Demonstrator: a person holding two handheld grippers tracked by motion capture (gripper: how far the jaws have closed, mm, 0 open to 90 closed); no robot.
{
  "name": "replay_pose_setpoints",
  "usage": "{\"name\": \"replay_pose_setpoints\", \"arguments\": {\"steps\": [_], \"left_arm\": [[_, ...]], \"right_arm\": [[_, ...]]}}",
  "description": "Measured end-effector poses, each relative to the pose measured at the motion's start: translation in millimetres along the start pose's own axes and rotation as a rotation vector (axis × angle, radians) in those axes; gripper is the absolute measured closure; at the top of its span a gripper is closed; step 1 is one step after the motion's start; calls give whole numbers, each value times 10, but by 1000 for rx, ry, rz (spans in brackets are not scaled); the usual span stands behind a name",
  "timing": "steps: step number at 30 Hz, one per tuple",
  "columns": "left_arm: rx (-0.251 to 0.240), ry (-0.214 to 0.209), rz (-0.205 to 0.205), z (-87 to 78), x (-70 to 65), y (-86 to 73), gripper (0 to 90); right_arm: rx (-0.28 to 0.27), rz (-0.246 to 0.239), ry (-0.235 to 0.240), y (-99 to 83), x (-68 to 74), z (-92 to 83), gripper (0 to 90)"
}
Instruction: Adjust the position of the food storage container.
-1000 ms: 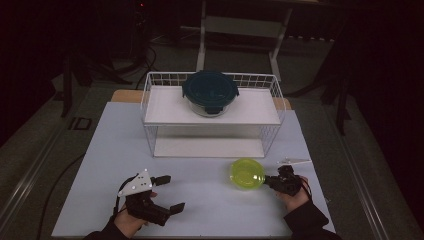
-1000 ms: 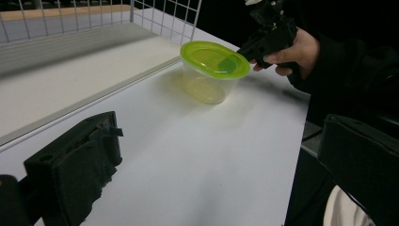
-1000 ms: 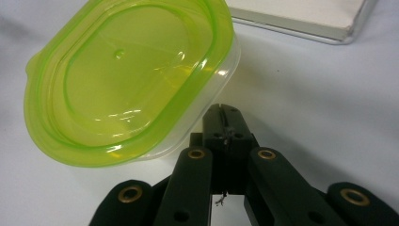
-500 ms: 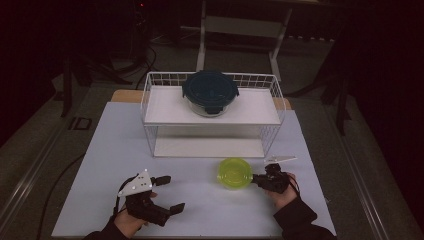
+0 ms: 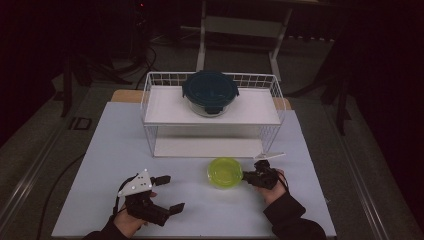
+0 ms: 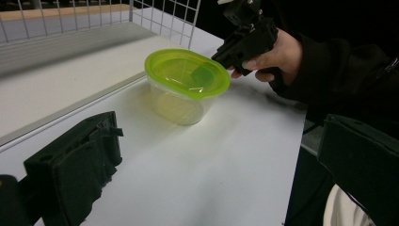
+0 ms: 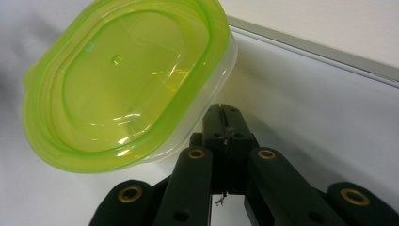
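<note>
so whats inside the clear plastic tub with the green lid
Through the clear plastic tub with its translucent lime-green lid, the wall looks empty and only a yellowish tint shows. The part by the closed right gripper is hidden.

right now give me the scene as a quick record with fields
work in hand: right gripper, jaws shut, tips against the side of the green-lidded container
container: clear tub, lid on, upright on the white table
left gripper: jaws open, nothing between them, apart from the container
wire rack: behind the container, carrying a dark-lidded round container on its top shelf
</note>
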State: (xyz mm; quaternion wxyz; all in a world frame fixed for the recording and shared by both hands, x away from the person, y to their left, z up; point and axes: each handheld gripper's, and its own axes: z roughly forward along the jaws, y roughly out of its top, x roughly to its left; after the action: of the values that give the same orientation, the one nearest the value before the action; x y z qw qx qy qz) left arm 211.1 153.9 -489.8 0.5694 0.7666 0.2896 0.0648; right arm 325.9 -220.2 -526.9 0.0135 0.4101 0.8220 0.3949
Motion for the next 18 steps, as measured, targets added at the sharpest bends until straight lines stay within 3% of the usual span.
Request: {"name": "replay_pose_setpoints", "arguments": {"steps": [8,18], "left_arm": [[0,1,-1,0,4,0,0],[-1,1,-2,3,7,-4,0]], "right_arm": [[0,1,-2,-23,-3,-36,900],[13,-14,28,46,100,116,900]]}}
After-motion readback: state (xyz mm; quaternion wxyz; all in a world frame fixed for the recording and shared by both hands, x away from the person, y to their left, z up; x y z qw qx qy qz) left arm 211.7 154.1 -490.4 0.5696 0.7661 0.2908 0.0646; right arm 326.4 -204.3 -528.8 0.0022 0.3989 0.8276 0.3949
